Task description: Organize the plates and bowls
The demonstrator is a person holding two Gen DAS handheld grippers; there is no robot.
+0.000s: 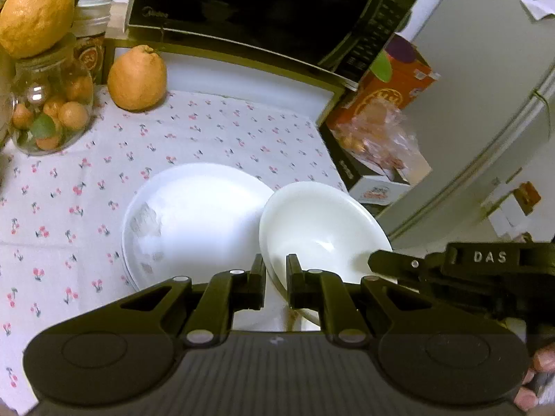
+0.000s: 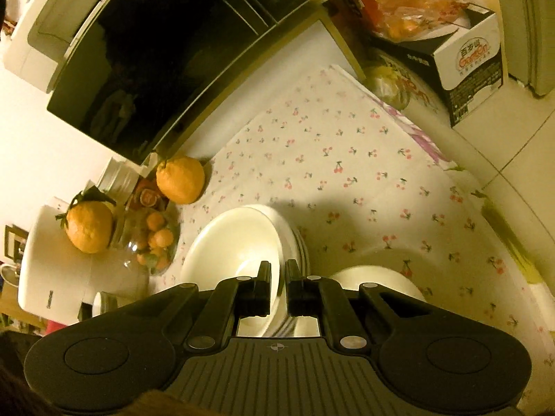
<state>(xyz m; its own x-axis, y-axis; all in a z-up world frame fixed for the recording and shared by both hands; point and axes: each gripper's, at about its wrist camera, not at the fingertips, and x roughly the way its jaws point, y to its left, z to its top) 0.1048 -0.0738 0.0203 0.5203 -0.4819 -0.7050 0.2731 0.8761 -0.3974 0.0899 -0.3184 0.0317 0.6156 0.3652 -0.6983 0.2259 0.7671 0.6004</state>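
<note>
Two grippers: both are at one bowl, the left gripper [image 1: 276, 277] on its near-left rim and the right gripper [image 2: 277, 287] on its right rim.
Plate stack [image 1: 194, 215]: one pile on the cherry tablecloth [image 1: 69, 190], left of the bowl; at least three rims show, and the exact count is unclear.
Left fingers: close together with the rim in the narrow gap; I cannot tell if they press.
Bowl [image 1: 322, 228]: one, round, tilted, its left edge over the stack's right side.
Right fingers: nearly together, seemingly clamped on the rim.
Coming move: likely leftward onto the stack; the right gripper carries it.
Second white dish [image 2: 374, 279]: one, right of the stack; whether it is a bowl or a plate is unclear.
</note>
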